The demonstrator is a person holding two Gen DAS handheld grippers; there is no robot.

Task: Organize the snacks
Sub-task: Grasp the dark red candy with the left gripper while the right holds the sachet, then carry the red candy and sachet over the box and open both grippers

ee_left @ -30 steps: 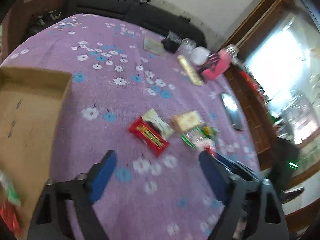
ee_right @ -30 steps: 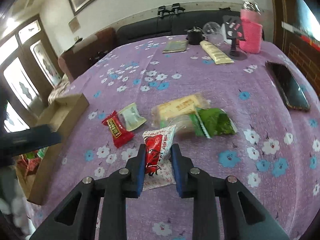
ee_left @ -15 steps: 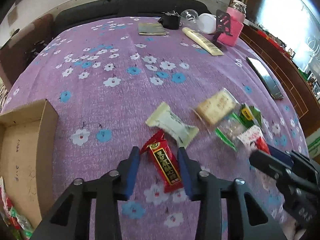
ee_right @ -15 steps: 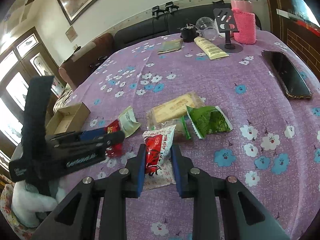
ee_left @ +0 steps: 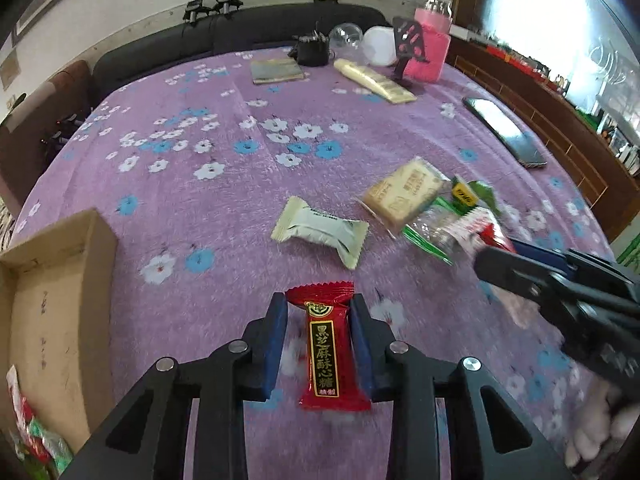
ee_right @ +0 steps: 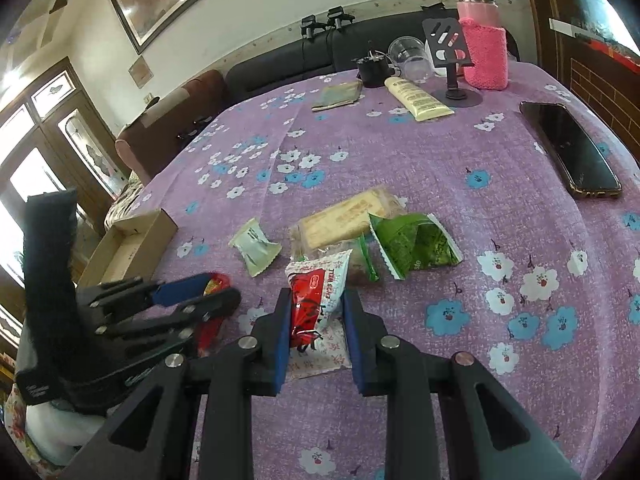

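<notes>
My left gripper [ee_left: 318,314] is shut on a red candy packet [ee_left: 326,344] with gold lettering, just above the purple flowered tablecloth [ee_left: 224,184]. My right gripper [ee_right: 316,310] is shut on a red-and-white snack packet [ee_right: 318,296]. On the cloth lie a pale green-white candy [ee_left: 322,230], a yellow biscuit pack [ee_left: 406,196], a clear wrapped snack [ee_left: 434,228] and a green packet [ee_right: 412,244]. An open cardboard box [ee_left: 48,320] stands at the left and holds several packets [ee_left: 34,432]. The left gripper also shows in the right wrist view [ee_right: 192,296].
At the far side stand a pink bottle [ee_right: 484,46], a black phone stand [ee_right: 452,64], a yellow tube [ee_right: 418,98], a clear cup [ee_right: 410,56] and a small booklet [ee_right: 338,96]. A black phone [ee_right: 570,152] lies at the right. A dark sofa [ee_left: 240,40] lies beyond the table.
My left gripper swung from the box to the red candy packet and closed on it. My right gripper has kept its hold on the red-and-white packet.
</notes>
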